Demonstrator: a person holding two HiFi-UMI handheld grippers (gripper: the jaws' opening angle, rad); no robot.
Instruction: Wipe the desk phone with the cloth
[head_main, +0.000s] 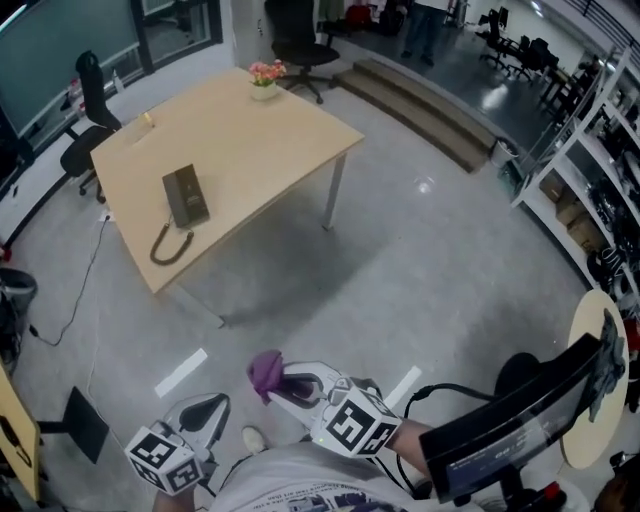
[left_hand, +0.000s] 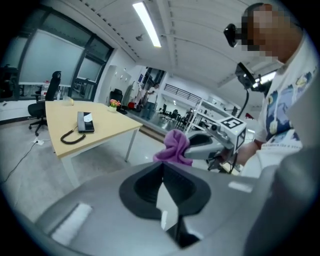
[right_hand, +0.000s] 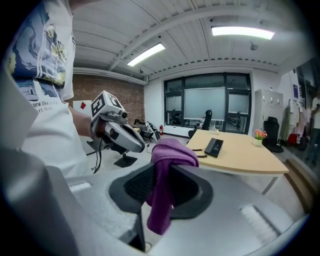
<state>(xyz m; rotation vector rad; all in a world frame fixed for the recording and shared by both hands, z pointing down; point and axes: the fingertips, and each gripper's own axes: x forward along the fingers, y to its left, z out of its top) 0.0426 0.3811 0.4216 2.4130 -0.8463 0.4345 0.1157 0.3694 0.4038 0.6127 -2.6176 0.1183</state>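
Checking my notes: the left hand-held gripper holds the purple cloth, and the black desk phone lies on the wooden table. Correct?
No, the right hand-held gripper holds the purple cloth (right gripper view); the black desk phone lies on the wooden table.

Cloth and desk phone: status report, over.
Right gripper shut on purple cloth. Left gripper shut, empty. Desk phone on table ahead, cord coiled beside it, not yet wiped. Only floor between.
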